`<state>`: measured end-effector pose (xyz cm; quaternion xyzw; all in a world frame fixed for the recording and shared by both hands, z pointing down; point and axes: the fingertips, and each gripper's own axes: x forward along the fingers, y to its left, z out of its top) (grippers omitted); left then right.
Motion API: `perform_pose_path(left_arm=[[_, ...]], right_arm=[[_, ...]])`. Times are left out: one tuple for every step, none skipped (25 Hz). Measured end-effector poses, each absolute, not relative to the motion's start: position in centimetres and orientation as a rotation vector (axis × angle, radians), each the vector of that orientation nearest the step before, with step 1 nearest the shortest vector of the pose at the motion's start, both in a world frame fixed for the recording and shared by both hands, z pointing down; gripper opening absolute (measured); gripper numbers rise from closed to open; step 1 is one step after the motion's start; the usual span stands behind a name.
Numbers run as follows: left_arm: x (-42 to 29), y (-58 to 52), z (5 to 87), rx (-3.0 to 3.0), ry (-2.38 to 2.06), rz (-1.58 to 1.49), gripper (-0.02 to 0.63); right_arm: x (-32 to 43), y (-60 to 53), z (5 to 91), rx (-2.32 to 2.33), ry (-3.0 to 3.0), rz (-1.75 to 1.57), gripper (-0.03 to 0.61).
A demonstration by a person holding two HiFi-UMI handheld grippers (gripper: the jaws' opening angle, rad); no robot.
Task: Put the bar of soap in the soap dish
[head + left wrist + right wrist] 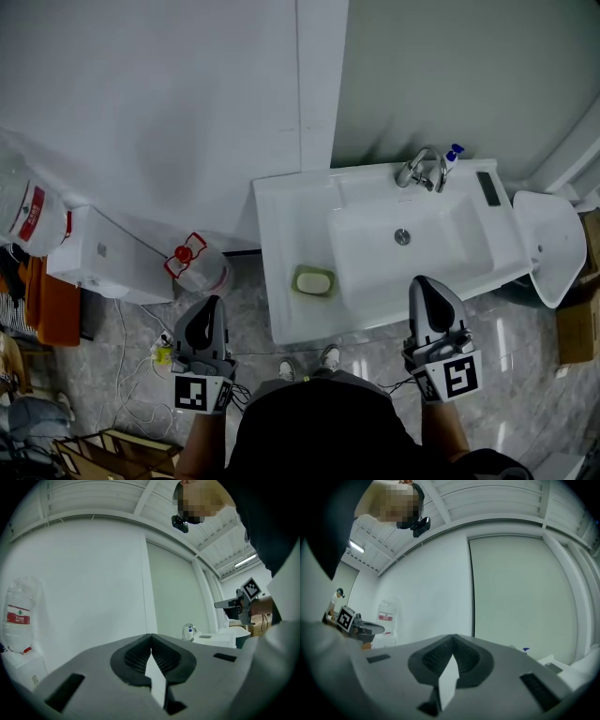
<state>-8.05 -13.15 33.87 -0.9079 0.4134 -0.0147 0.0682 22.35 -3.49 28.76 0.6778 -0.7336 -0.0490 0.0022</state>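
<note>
A green soap dish (313,281) sits on the flat left part of the white sink (281,211); a paler oblong lies in it, and I cannot tell whether that is the bar of soap. My left gripper (214,303) hangs over the floor, left of the sink's front corner, shut with nothing in it. In the left gripper view its tips (151,635) meet. My right gripper (422,281) is at the sink's front edge, below the basin, shut and empty too. The right gripper view shows its tips (453,636) touching. Both point level toward the wall.
A faucet (422,169) and a small blue-capped bottle (453,153) stand at the sink's back. A white bowl-shaped fixture (548,239) adjoins the sink's right end. On the left are a big water bottle (28,211), a white box (103,253), a red-handled jug (192,262) and floor cables (141,370).
</note>
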Motion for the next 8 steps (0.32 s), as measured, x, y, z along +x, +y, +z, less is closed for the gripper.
perform_pose_path(left_arm=[[-8.06, -13.21, 33.93, -2.736, 1.246, -0.045, 0.020], [-8.06, -13.25, 33.97, -2.738, 1.248, -0.046, 0.020], [-8.05, -13.27, 34.01, -2.739, 1.248, -0.046, 0.020], [-8.02, -13.30, 34.03, -2.739, 1.246, -0.047, 0.020], [-7.98, -13.33, 34.04, -2.738, 1.243, -0.047, 0.020], [-7.96, -13.38, 34.04, -2.736, 1.239, -0.046, 0.021], [-7.93, -13.44, 34.05, -2.734, 1.237, -0.046, 0.020], [-7.91, -13.50, 34.05, -2.733, 1.234, -0.045, 0.020]], right_arm=[[22.30, -3.53, 28.87, 2.124, -2.301, -0.152, 0.012], [22.26, -3.56, 28.98, 2.121, -2.301, -0.150, 0.012], [22.23, -3.60, 29.06, 2.119, -2.302, -0.149, 0.012], [22.21, -3.67, 29.13, 2.118, -2.302, -0.148, 0.012], [22.20, -3.76, 29.16, 2.117, -2.303, -0.148, 0.012], [22.21, -3.85, 29.19, 2.116, -2.303, -0.148, 0.012], [22.22, -3.95, 29.21, 2.115, -2.303, -0.149, 0.012], [22.23, -4.05, 29.24, 2.113, -2.303, -0.149, 0.012]])
